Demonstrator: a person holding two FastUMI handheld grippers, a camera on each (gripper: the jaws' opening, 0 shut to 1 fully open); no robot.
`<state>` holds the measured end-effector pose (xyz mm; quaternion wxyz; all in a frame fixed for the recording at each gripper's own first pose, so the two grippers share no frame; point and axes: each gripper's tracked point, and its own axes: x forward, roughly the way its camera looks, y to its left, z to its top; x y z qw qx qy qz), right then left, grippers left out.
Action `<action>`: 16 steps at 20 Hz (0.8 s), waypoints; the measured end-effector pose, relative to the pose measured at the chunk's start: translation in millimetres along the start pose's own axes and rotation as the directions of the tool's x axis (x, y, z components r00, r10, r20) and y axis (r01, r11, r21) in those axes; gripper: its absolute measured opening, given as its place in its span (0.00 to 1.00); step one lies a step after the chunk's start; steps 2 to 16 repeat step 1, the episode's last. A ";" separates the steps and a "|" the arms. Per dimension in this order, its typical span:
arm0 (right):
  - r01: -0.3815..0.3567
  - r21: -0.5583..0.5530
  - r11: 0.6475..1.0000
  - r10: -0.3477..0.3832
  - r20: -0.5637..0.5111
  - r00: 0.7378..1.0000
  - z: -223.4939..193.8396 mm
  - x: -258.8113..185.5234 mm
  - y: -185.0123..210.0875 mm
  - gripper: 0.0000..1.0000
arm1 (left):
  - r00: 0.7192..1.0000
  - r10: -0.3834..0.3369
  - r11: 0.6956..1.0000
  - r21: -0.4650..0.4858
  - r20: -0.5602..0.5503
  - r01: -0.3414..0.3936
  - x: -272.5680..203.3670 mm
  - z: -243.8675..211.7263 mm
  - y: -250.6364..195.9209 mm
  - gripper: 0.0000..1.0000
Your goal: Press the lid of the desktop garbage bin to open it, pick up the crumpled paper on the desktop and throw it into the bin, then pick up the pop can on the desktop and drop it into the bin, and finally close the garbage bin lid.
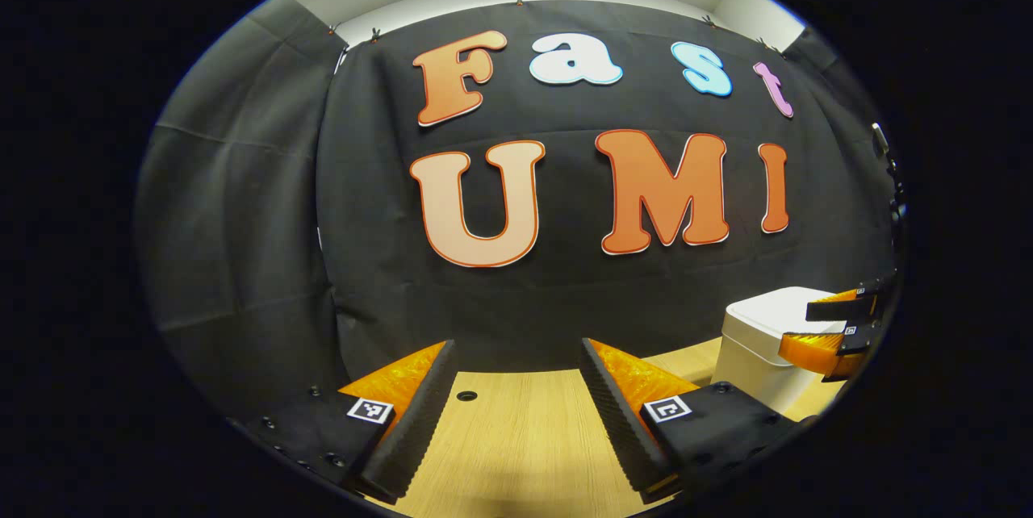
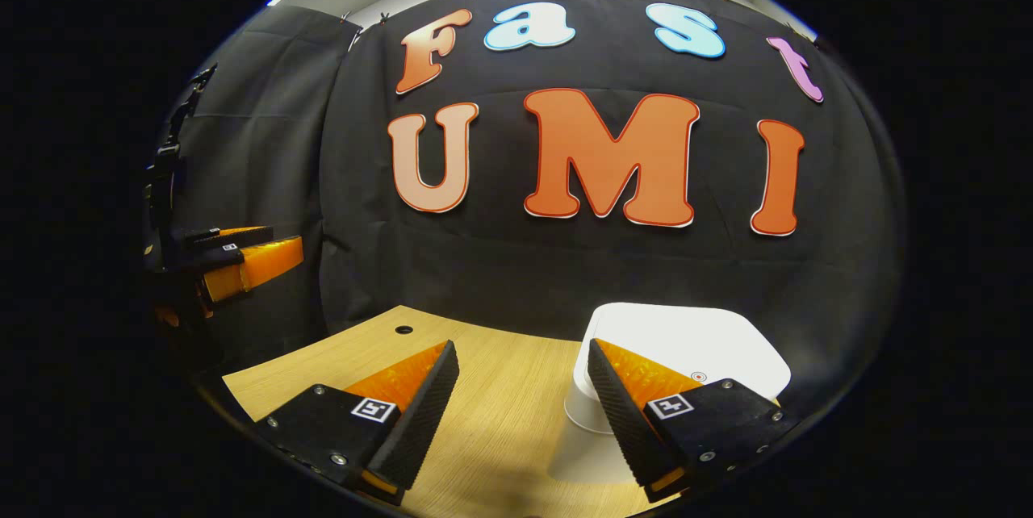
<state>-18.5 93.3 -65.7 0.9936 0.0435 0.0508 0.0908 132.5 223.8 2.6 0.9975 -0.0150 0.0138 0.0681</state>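
A white desktop bin (image 2: 686, 348) with its lid down stands on the wooden table (image 2: 500, 413), just ahead and to the right of my right gripper (image 2: 520, 397). That gripper is open, nothing between its fingers, held above the tabletop. In the left gripper view the same bin (image 1: 763, 340) sits at the far right, and my left gripper (image 1: 516, 401) is open over bare wood. The right gripper (image 1: 839, 328) hovers beside the bin's top there. The left gripper (image 2: 242, 256) hangs in the air at the left of the right gripper view.
A small round hole (image 1: 466, 395) marks the tabletop near the back wall, seen again (image 2: 403, 330) in the right gripper view. The black cloth wall rises right behind the table.
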 end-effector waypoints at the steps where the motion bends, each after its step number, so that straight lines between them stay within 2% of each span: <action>1: -0.002 0.003 1.000 0.002 0.000 1.000 0.3 0.7 0.1 0.98 | 1.000 0.000 1.000 0.007 0.003 -0.001 -0.7 0.2 -0.6 0.97; 16: -0.002 0.003 1.000 0.002 0.000 1.000 0.3 0.7 0.1 0.98 | 1.000 0.000 1.000 0.007 0.003 -0.001 -0.7 0.2 -0.6 0.97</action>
